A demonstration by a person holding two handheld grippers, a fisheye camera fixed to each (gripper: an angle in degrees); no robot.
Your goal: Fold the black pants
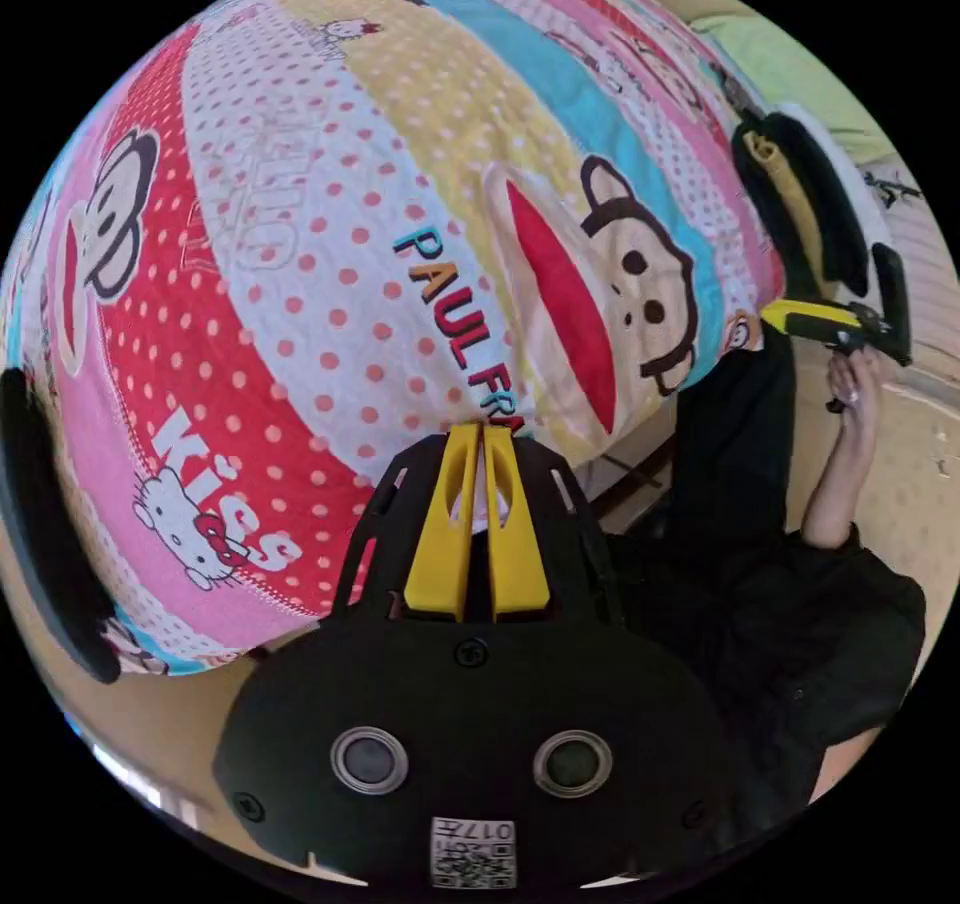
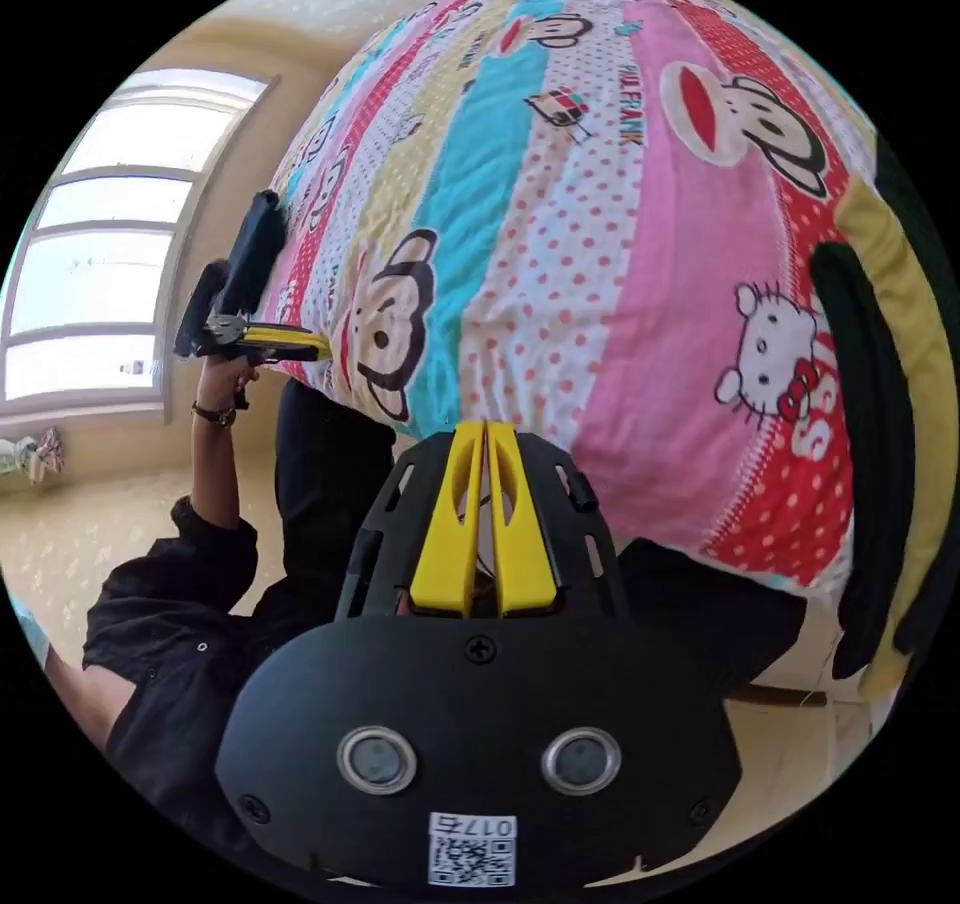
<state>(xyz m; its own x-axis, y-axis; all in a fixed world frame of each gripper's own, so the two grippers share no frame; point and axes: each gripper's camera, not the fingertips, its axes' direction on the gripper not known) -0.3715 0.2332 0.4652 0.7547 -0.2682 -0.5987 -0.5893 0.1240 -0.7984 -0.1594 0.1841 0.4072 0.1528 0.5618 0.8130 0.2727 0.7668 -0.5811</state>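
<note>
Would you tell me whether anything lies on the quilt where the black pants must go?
Nothing visible does: the quilt ahead of the left tongs and right tongs, which hold the black pants, is bare. A black-and-yellow garment lies aside.

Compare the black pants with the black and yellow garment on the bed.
Colour: the black pants are plain black, while the black and yellow garment shows a yellow band. Pose: the pants hang down past the edge of the bedspread, while the garment lies on it. Both are dark cloth near the bed's edge.
</note>
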